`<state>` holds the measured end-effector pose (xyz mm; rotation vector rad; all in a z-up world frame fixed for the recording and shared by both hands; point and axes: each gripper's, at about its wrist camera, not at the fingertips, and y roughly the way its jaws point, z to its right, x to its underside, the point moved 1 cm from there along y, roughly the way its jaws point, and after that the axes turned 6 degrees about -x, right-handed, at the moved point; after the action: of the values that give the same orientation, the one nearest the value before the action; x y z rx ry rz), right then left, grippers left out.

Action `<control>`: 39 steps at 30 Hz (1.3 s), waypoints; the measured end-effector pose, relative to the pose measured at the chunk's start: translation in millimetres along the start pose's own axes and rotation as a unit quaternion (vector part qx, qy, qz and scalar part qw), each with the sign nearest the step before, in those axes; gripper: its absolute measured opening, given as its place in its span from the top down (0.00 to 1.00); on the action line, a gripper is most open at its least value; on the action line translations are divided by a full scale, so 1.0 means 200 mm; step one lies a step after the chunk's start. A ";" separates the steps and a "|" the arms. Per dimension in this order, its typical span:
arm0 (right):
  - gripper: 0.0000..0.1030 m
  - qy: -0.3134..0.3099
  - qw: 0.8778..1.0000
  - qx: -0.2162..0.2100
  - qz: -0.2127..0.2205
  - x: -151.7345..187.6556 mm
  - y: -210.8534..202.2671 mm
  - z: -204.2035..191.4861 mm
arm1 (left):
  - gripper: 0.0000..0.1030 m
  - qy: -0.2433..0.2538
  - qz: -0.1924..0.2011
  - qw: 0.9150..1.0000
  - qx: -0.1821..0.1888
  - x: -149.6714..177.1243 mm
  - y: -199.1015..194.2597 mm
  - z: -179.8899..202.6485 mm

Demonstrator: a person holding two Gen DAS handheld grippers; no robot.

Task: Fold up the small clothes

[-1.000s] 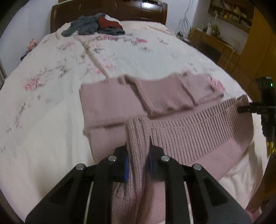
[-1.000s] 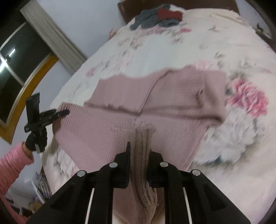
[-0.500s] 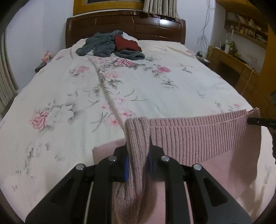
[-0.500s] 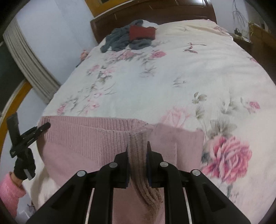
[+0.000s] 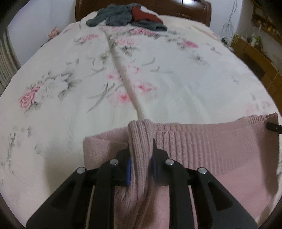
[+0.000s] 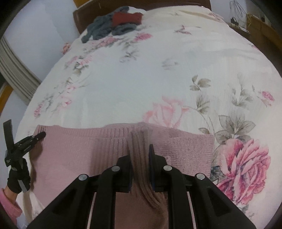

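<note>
A pink knitted sweater [image 5: 211,146] lies folded over on the near part of the floral bed sheet. My left gripper [image 5: 141,151] is shut on a bunched piece of its ribbed hem, which sticks up between the fingers. In the right wrist view the same pink sweater [image 6: 79,149] stretches across the frame, and my right gripper [image 6: 140,153] is shut on the other end of the ribbed hem. The left gripper [image 6: 42,135] shows at that view's left edge, pinching the sweater's corner, held by a gloved hand with a pink sleeve [image 6: 8,206]. The right gripper's tip [image 5: 274,127] shows at the left view's right edge.
A heap of grey and red clothes [image 5: 128,16] lies at the far end of the bed by the dark wooden headboard [image 5: 185,8]. The white floral sheet [image 5: 88,79] stretches wide beyond the sweater. Wooden furniture [image 5: 255,52] stands to the right of the bed.
Both grippers carried the ribbed hem away from me and down over the sweater's far half. The folded sleeves seen a second ago are now covered.
</note>
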<state>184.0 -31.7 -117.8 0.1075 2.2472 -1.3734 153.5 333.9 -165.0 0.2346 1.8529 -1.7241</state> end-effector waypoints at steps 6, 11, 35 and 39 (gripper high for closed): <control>0.78 0.024 1.000 0.003 -0.005 0.02 0.03 0.07 | 0.55 -0.017 -0.018 1.000 -0.015 0.03 0.06 -0.05; 0.53 0.050 0.999 -0.017 0.009 0.08 -0.14 0.15 | 0.40 -0.076 0.008 0.997 -0.008 0.06 -0.09 -0.23; 0.33 0.147 0.975 -0.162 -0.049 0.68 -0.28 0.29 | 0.19 -0.015 -0.036 0.990 0.135 0.56 -0.31 0.15; 0.41 0.161 0.968 -0.188 -0.042 0.67 -0.23 0.30 | 0.19 -0.026 -0.041 0.989 0.138 0.56 -0.27 0.14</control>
<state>75.0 -129.5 -163.3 0.1115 2.7742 -1.0011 44.0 269.8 -176.9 0.2216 1.6033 -2.0231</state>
